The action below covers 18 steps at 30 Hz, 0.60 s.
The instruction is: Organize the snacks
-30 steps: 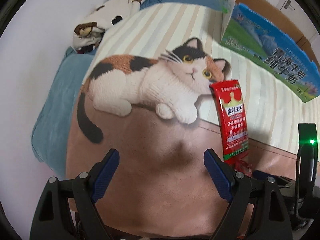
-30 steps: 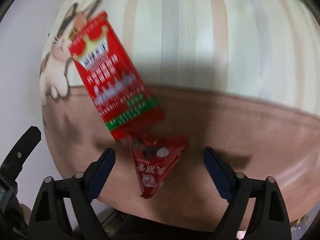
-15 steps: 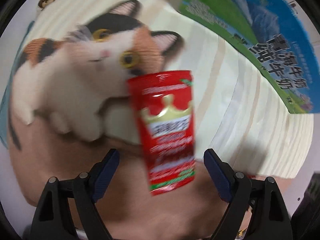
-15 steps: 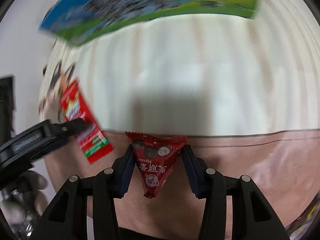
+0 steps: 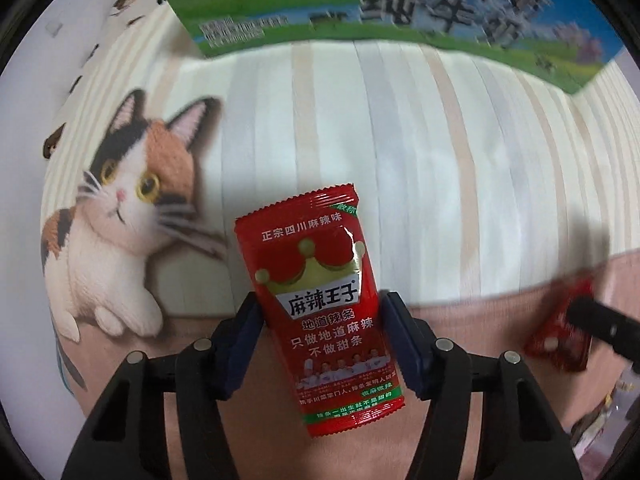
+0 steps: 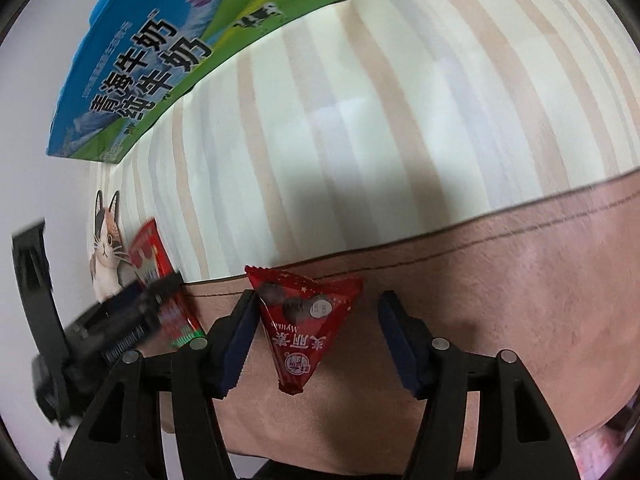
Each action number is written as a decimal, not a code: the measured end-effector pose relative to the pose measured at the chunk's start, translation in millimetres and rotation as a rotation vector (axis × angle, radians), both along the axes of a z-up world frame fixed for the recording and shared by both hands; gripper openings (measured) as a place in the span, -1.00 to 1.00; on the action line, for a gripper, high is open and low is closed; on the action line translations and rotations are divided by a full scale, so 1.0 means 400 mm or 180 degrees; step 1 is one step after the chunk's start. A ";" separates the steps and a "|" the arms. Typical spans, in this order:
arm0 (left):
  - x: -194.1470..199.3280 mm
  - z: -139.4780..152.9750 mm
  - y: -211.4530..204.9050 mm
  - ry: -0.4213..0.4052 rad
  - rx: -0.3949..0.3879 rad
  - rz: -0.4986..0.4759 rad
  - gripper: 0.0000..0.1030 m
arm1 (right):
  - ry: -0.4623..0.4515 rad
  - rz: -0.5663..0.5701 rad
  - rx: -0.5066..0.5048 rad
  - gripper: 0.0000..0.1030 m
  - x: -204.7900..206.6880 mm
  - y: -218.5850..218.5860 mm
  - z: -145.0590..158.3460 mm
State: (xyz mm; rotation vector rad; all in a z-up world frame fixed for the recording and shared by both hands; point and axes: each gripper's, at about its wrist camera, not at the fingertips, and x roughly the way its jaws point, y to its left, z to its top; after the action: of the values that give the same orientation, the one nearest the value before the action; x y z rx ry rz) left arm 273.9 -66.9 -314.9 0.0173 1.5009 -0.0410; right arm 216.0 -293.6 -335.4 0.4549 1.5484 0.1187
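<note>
Left wrist: left gripper (image 5: 320,338) grasps red packet (image 5: 324,308), long axis forward | right gripper (image 6: 316,328) released, triangle snack (image 6: 306,320) apex rearward

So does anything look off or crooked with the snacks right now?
Slightly. The triangle pack sits off-centre in the right gripper, against its left finger, with a gap to the right one. The red strip pack in the left gripper tilts a little. Nothing is torn or spilled.

Striped cream-and-beige bedspread (image 5: 420,152) covers the far surface; plain pink-brown band (image 6: 500,288) near, seam between them. Calico cat print (image 5: 120,216) at left on the fabric. Blue-green milk carton box (image 5: 380,4) at far edge. White wall (image 6: 36,92) left. Soft, even indoor light.
</note>
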 end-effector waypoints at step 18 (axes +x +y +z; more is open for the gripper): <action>-0.068 -0.065 0.038 0.0276 -0.0152 0.0381 0.47 | 0.0030 0.0381 -0.0454 0.25 -0.004 0.134 -0.030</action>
State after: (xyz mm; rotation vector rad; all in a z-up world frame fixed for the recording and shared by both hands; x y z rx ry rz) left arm 246.7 -51.7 -340.8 -0.1139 1.5847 0.0192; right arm 214.6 -240.0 -347.6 0.2506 1.5814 0.0980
